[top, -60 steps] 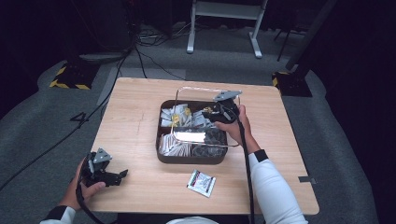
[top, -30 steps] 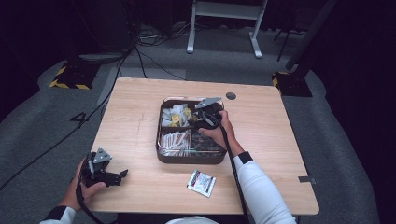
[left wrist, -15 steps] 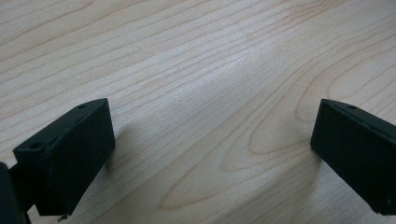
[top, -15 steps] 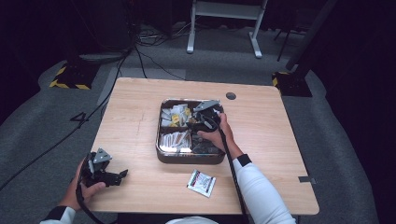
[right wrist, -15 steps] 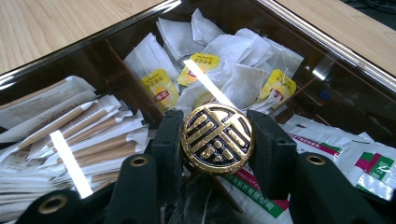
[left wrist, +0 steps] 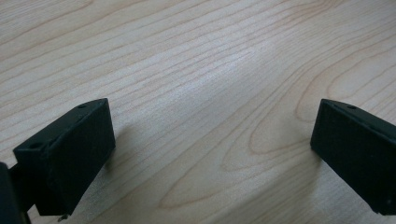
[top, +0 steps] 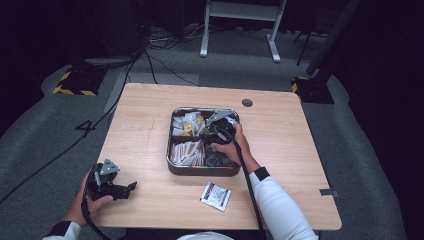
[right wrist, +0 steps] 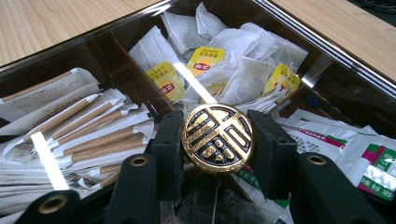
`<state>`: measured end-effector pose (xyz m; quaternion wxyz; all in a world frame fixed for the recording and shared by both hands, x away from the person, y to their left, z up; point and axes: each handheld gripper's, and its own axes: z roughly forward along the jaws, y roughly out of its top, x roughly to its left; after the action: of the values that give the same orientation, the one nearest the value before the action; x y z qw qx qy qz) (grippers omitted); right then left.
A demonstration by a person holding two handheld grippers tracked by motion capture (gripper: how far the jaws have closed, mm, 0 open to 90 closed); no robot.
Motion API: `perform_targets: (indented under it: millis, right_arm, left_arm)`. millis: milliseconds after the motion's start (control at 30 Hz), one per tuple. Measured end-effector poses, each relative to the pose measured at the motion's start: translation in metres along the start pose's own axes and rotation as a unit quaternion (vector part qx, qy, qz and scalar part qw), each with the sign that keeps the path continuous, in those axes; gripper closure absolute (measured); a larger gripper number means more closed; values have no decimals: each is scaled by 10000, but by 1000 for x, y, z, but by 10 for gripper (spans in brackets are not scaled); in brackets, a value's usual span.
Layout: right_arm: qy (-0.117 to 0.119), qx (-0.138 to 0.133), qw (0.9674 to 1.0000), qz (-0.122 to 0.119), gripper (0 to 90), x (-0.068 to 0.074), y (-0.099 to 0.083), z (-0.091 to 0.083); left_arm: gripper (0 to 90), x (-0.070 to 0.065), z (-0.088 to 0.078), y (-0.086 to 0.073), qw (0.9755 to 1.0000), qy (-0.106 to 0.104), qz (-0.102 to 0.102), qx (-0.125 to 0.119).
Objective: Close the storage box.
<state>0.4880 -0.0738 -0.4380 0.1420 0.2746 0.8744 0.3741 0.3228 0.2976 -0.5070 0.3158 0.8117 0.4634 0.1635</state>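
A dark metal box (top: 200,171) with several compartments sits mid-table. My right gripper (top: 220,131) hangs over it, shut on the round gold knob (right wrist: 217,139) of the box's clear lid (right wrist: 46,161). The lid lies low over the compartments; light streaks glint on it, and I cannot tell whether it is fully seated. Under it I see yellow-tagged tea bags (right wrist: 224,60), brown paper sticks (right wrist: 93,135) and white-and-green sachets (right wrist: 359,158). My left gripper (top: 125,188) rests at the table's near left corner, open (left wrist: 210,149) over bare wood.
One loose sachet (top: 215,196) lies on the table in front of the box. A cable hole (top: 247,103) is set in the tabletop behind the box. The right forearm in a white sleeve (top: 277,200) crosses the near right part of the table.
The right gripper has brought the lid down and leftward from its raised place at the box's back right to low over the box. The left gripper has stayed still.
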Motion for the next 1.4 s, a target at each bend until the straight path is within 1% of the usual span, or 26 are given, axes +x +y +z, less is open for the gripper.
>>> perform_targets:
  millis: [200, 267, 333, 500, 533, 600, 633, 667, 733, 767, 867, 933, 1067, 1200, 1300, 1367, 1400]
  right_arm:
    - [12, -24, 10000, -28, 584, 0, 0, 0]
    - [83, -45, 10000, -20, 582, -2, -1, 0]
    - [99, -48, 9999, -26, 582, -2, -1, 0]
    - [268, -82, 9995, -135, 530, -4, -1, 0]
    - [268, -82, 9995, -135, 530, -4, -1, 0]
    - [317, -75, 9993, -186, 501, -4, -1, 0]
    - [353, -86, 9991, -232, 466, -4, -1, -1]
    - [353, -86, 9991, -232, 466, -4, -1, -1]
    - [356, -179, 9990, -195, 420, -4, 0, -3]
    - [333, -207, 9990, -219, 393, -4, 0, -4]
    - [319, -162, 9989, -307, 339, -2, 1, -4]
    - [268, -154, 9990, -309, 314, -1, 2, -4]
    - [331, -147, 9987, -350, 251, 2, 3, -3]
    - [377, -221, 9987, -275, 203, 1, 3, -4]
    - [358, -176, 9988, -290, 197, 2, 3, -3]
    - [414, -150, 9986, -286, 186, 3, 3, -2]
    - [402, -122, 9986, -333, 185, 4, 3, -2]
  left_arm:
    - [1, 0, 0, 0, 10000, 0, -6, -4]
    - [0, 0, 0, 0, 10000, -1, -3, -1]
    - [0, 0, 0, 0, 10000, -1, -2, -1]
    - [0, 0, 0, 0, 10000, 0, -5, -3]
    - [0, 0, 0, 0, 10000, -1, -1, 2]
    - [0, 0, 0, 0, 10000, 1, -5, -3]
    - [0, 0, 0, 0, 10000, 1, -5, -3]
    - [0, 0, 0, 0, 10000, 1, -6, -2]
    - [0, 0, 0, 0, 10000, 1, -6, -4]
    - [0, 0, 0, 0, 10000, -1, -2, -1]
    - [0, 0, 0, 0, 10000, 1, -7, -5]
    - [0, 0, 0, 0, 10000, 0, -1, -1]
    - [1, 0, 0, 0, 10000, 1, -3, -1]
    - [0, 0, 0, 0, 10000, 0, -3, -1]
    - [0, 0, 0, 0, 10000, 0, -2, -2]
    - [0, 0, 0, 0, 10000, 2, -6, -4]
    - [0, 0, 0, 0, 10000, 0, -2, -1]
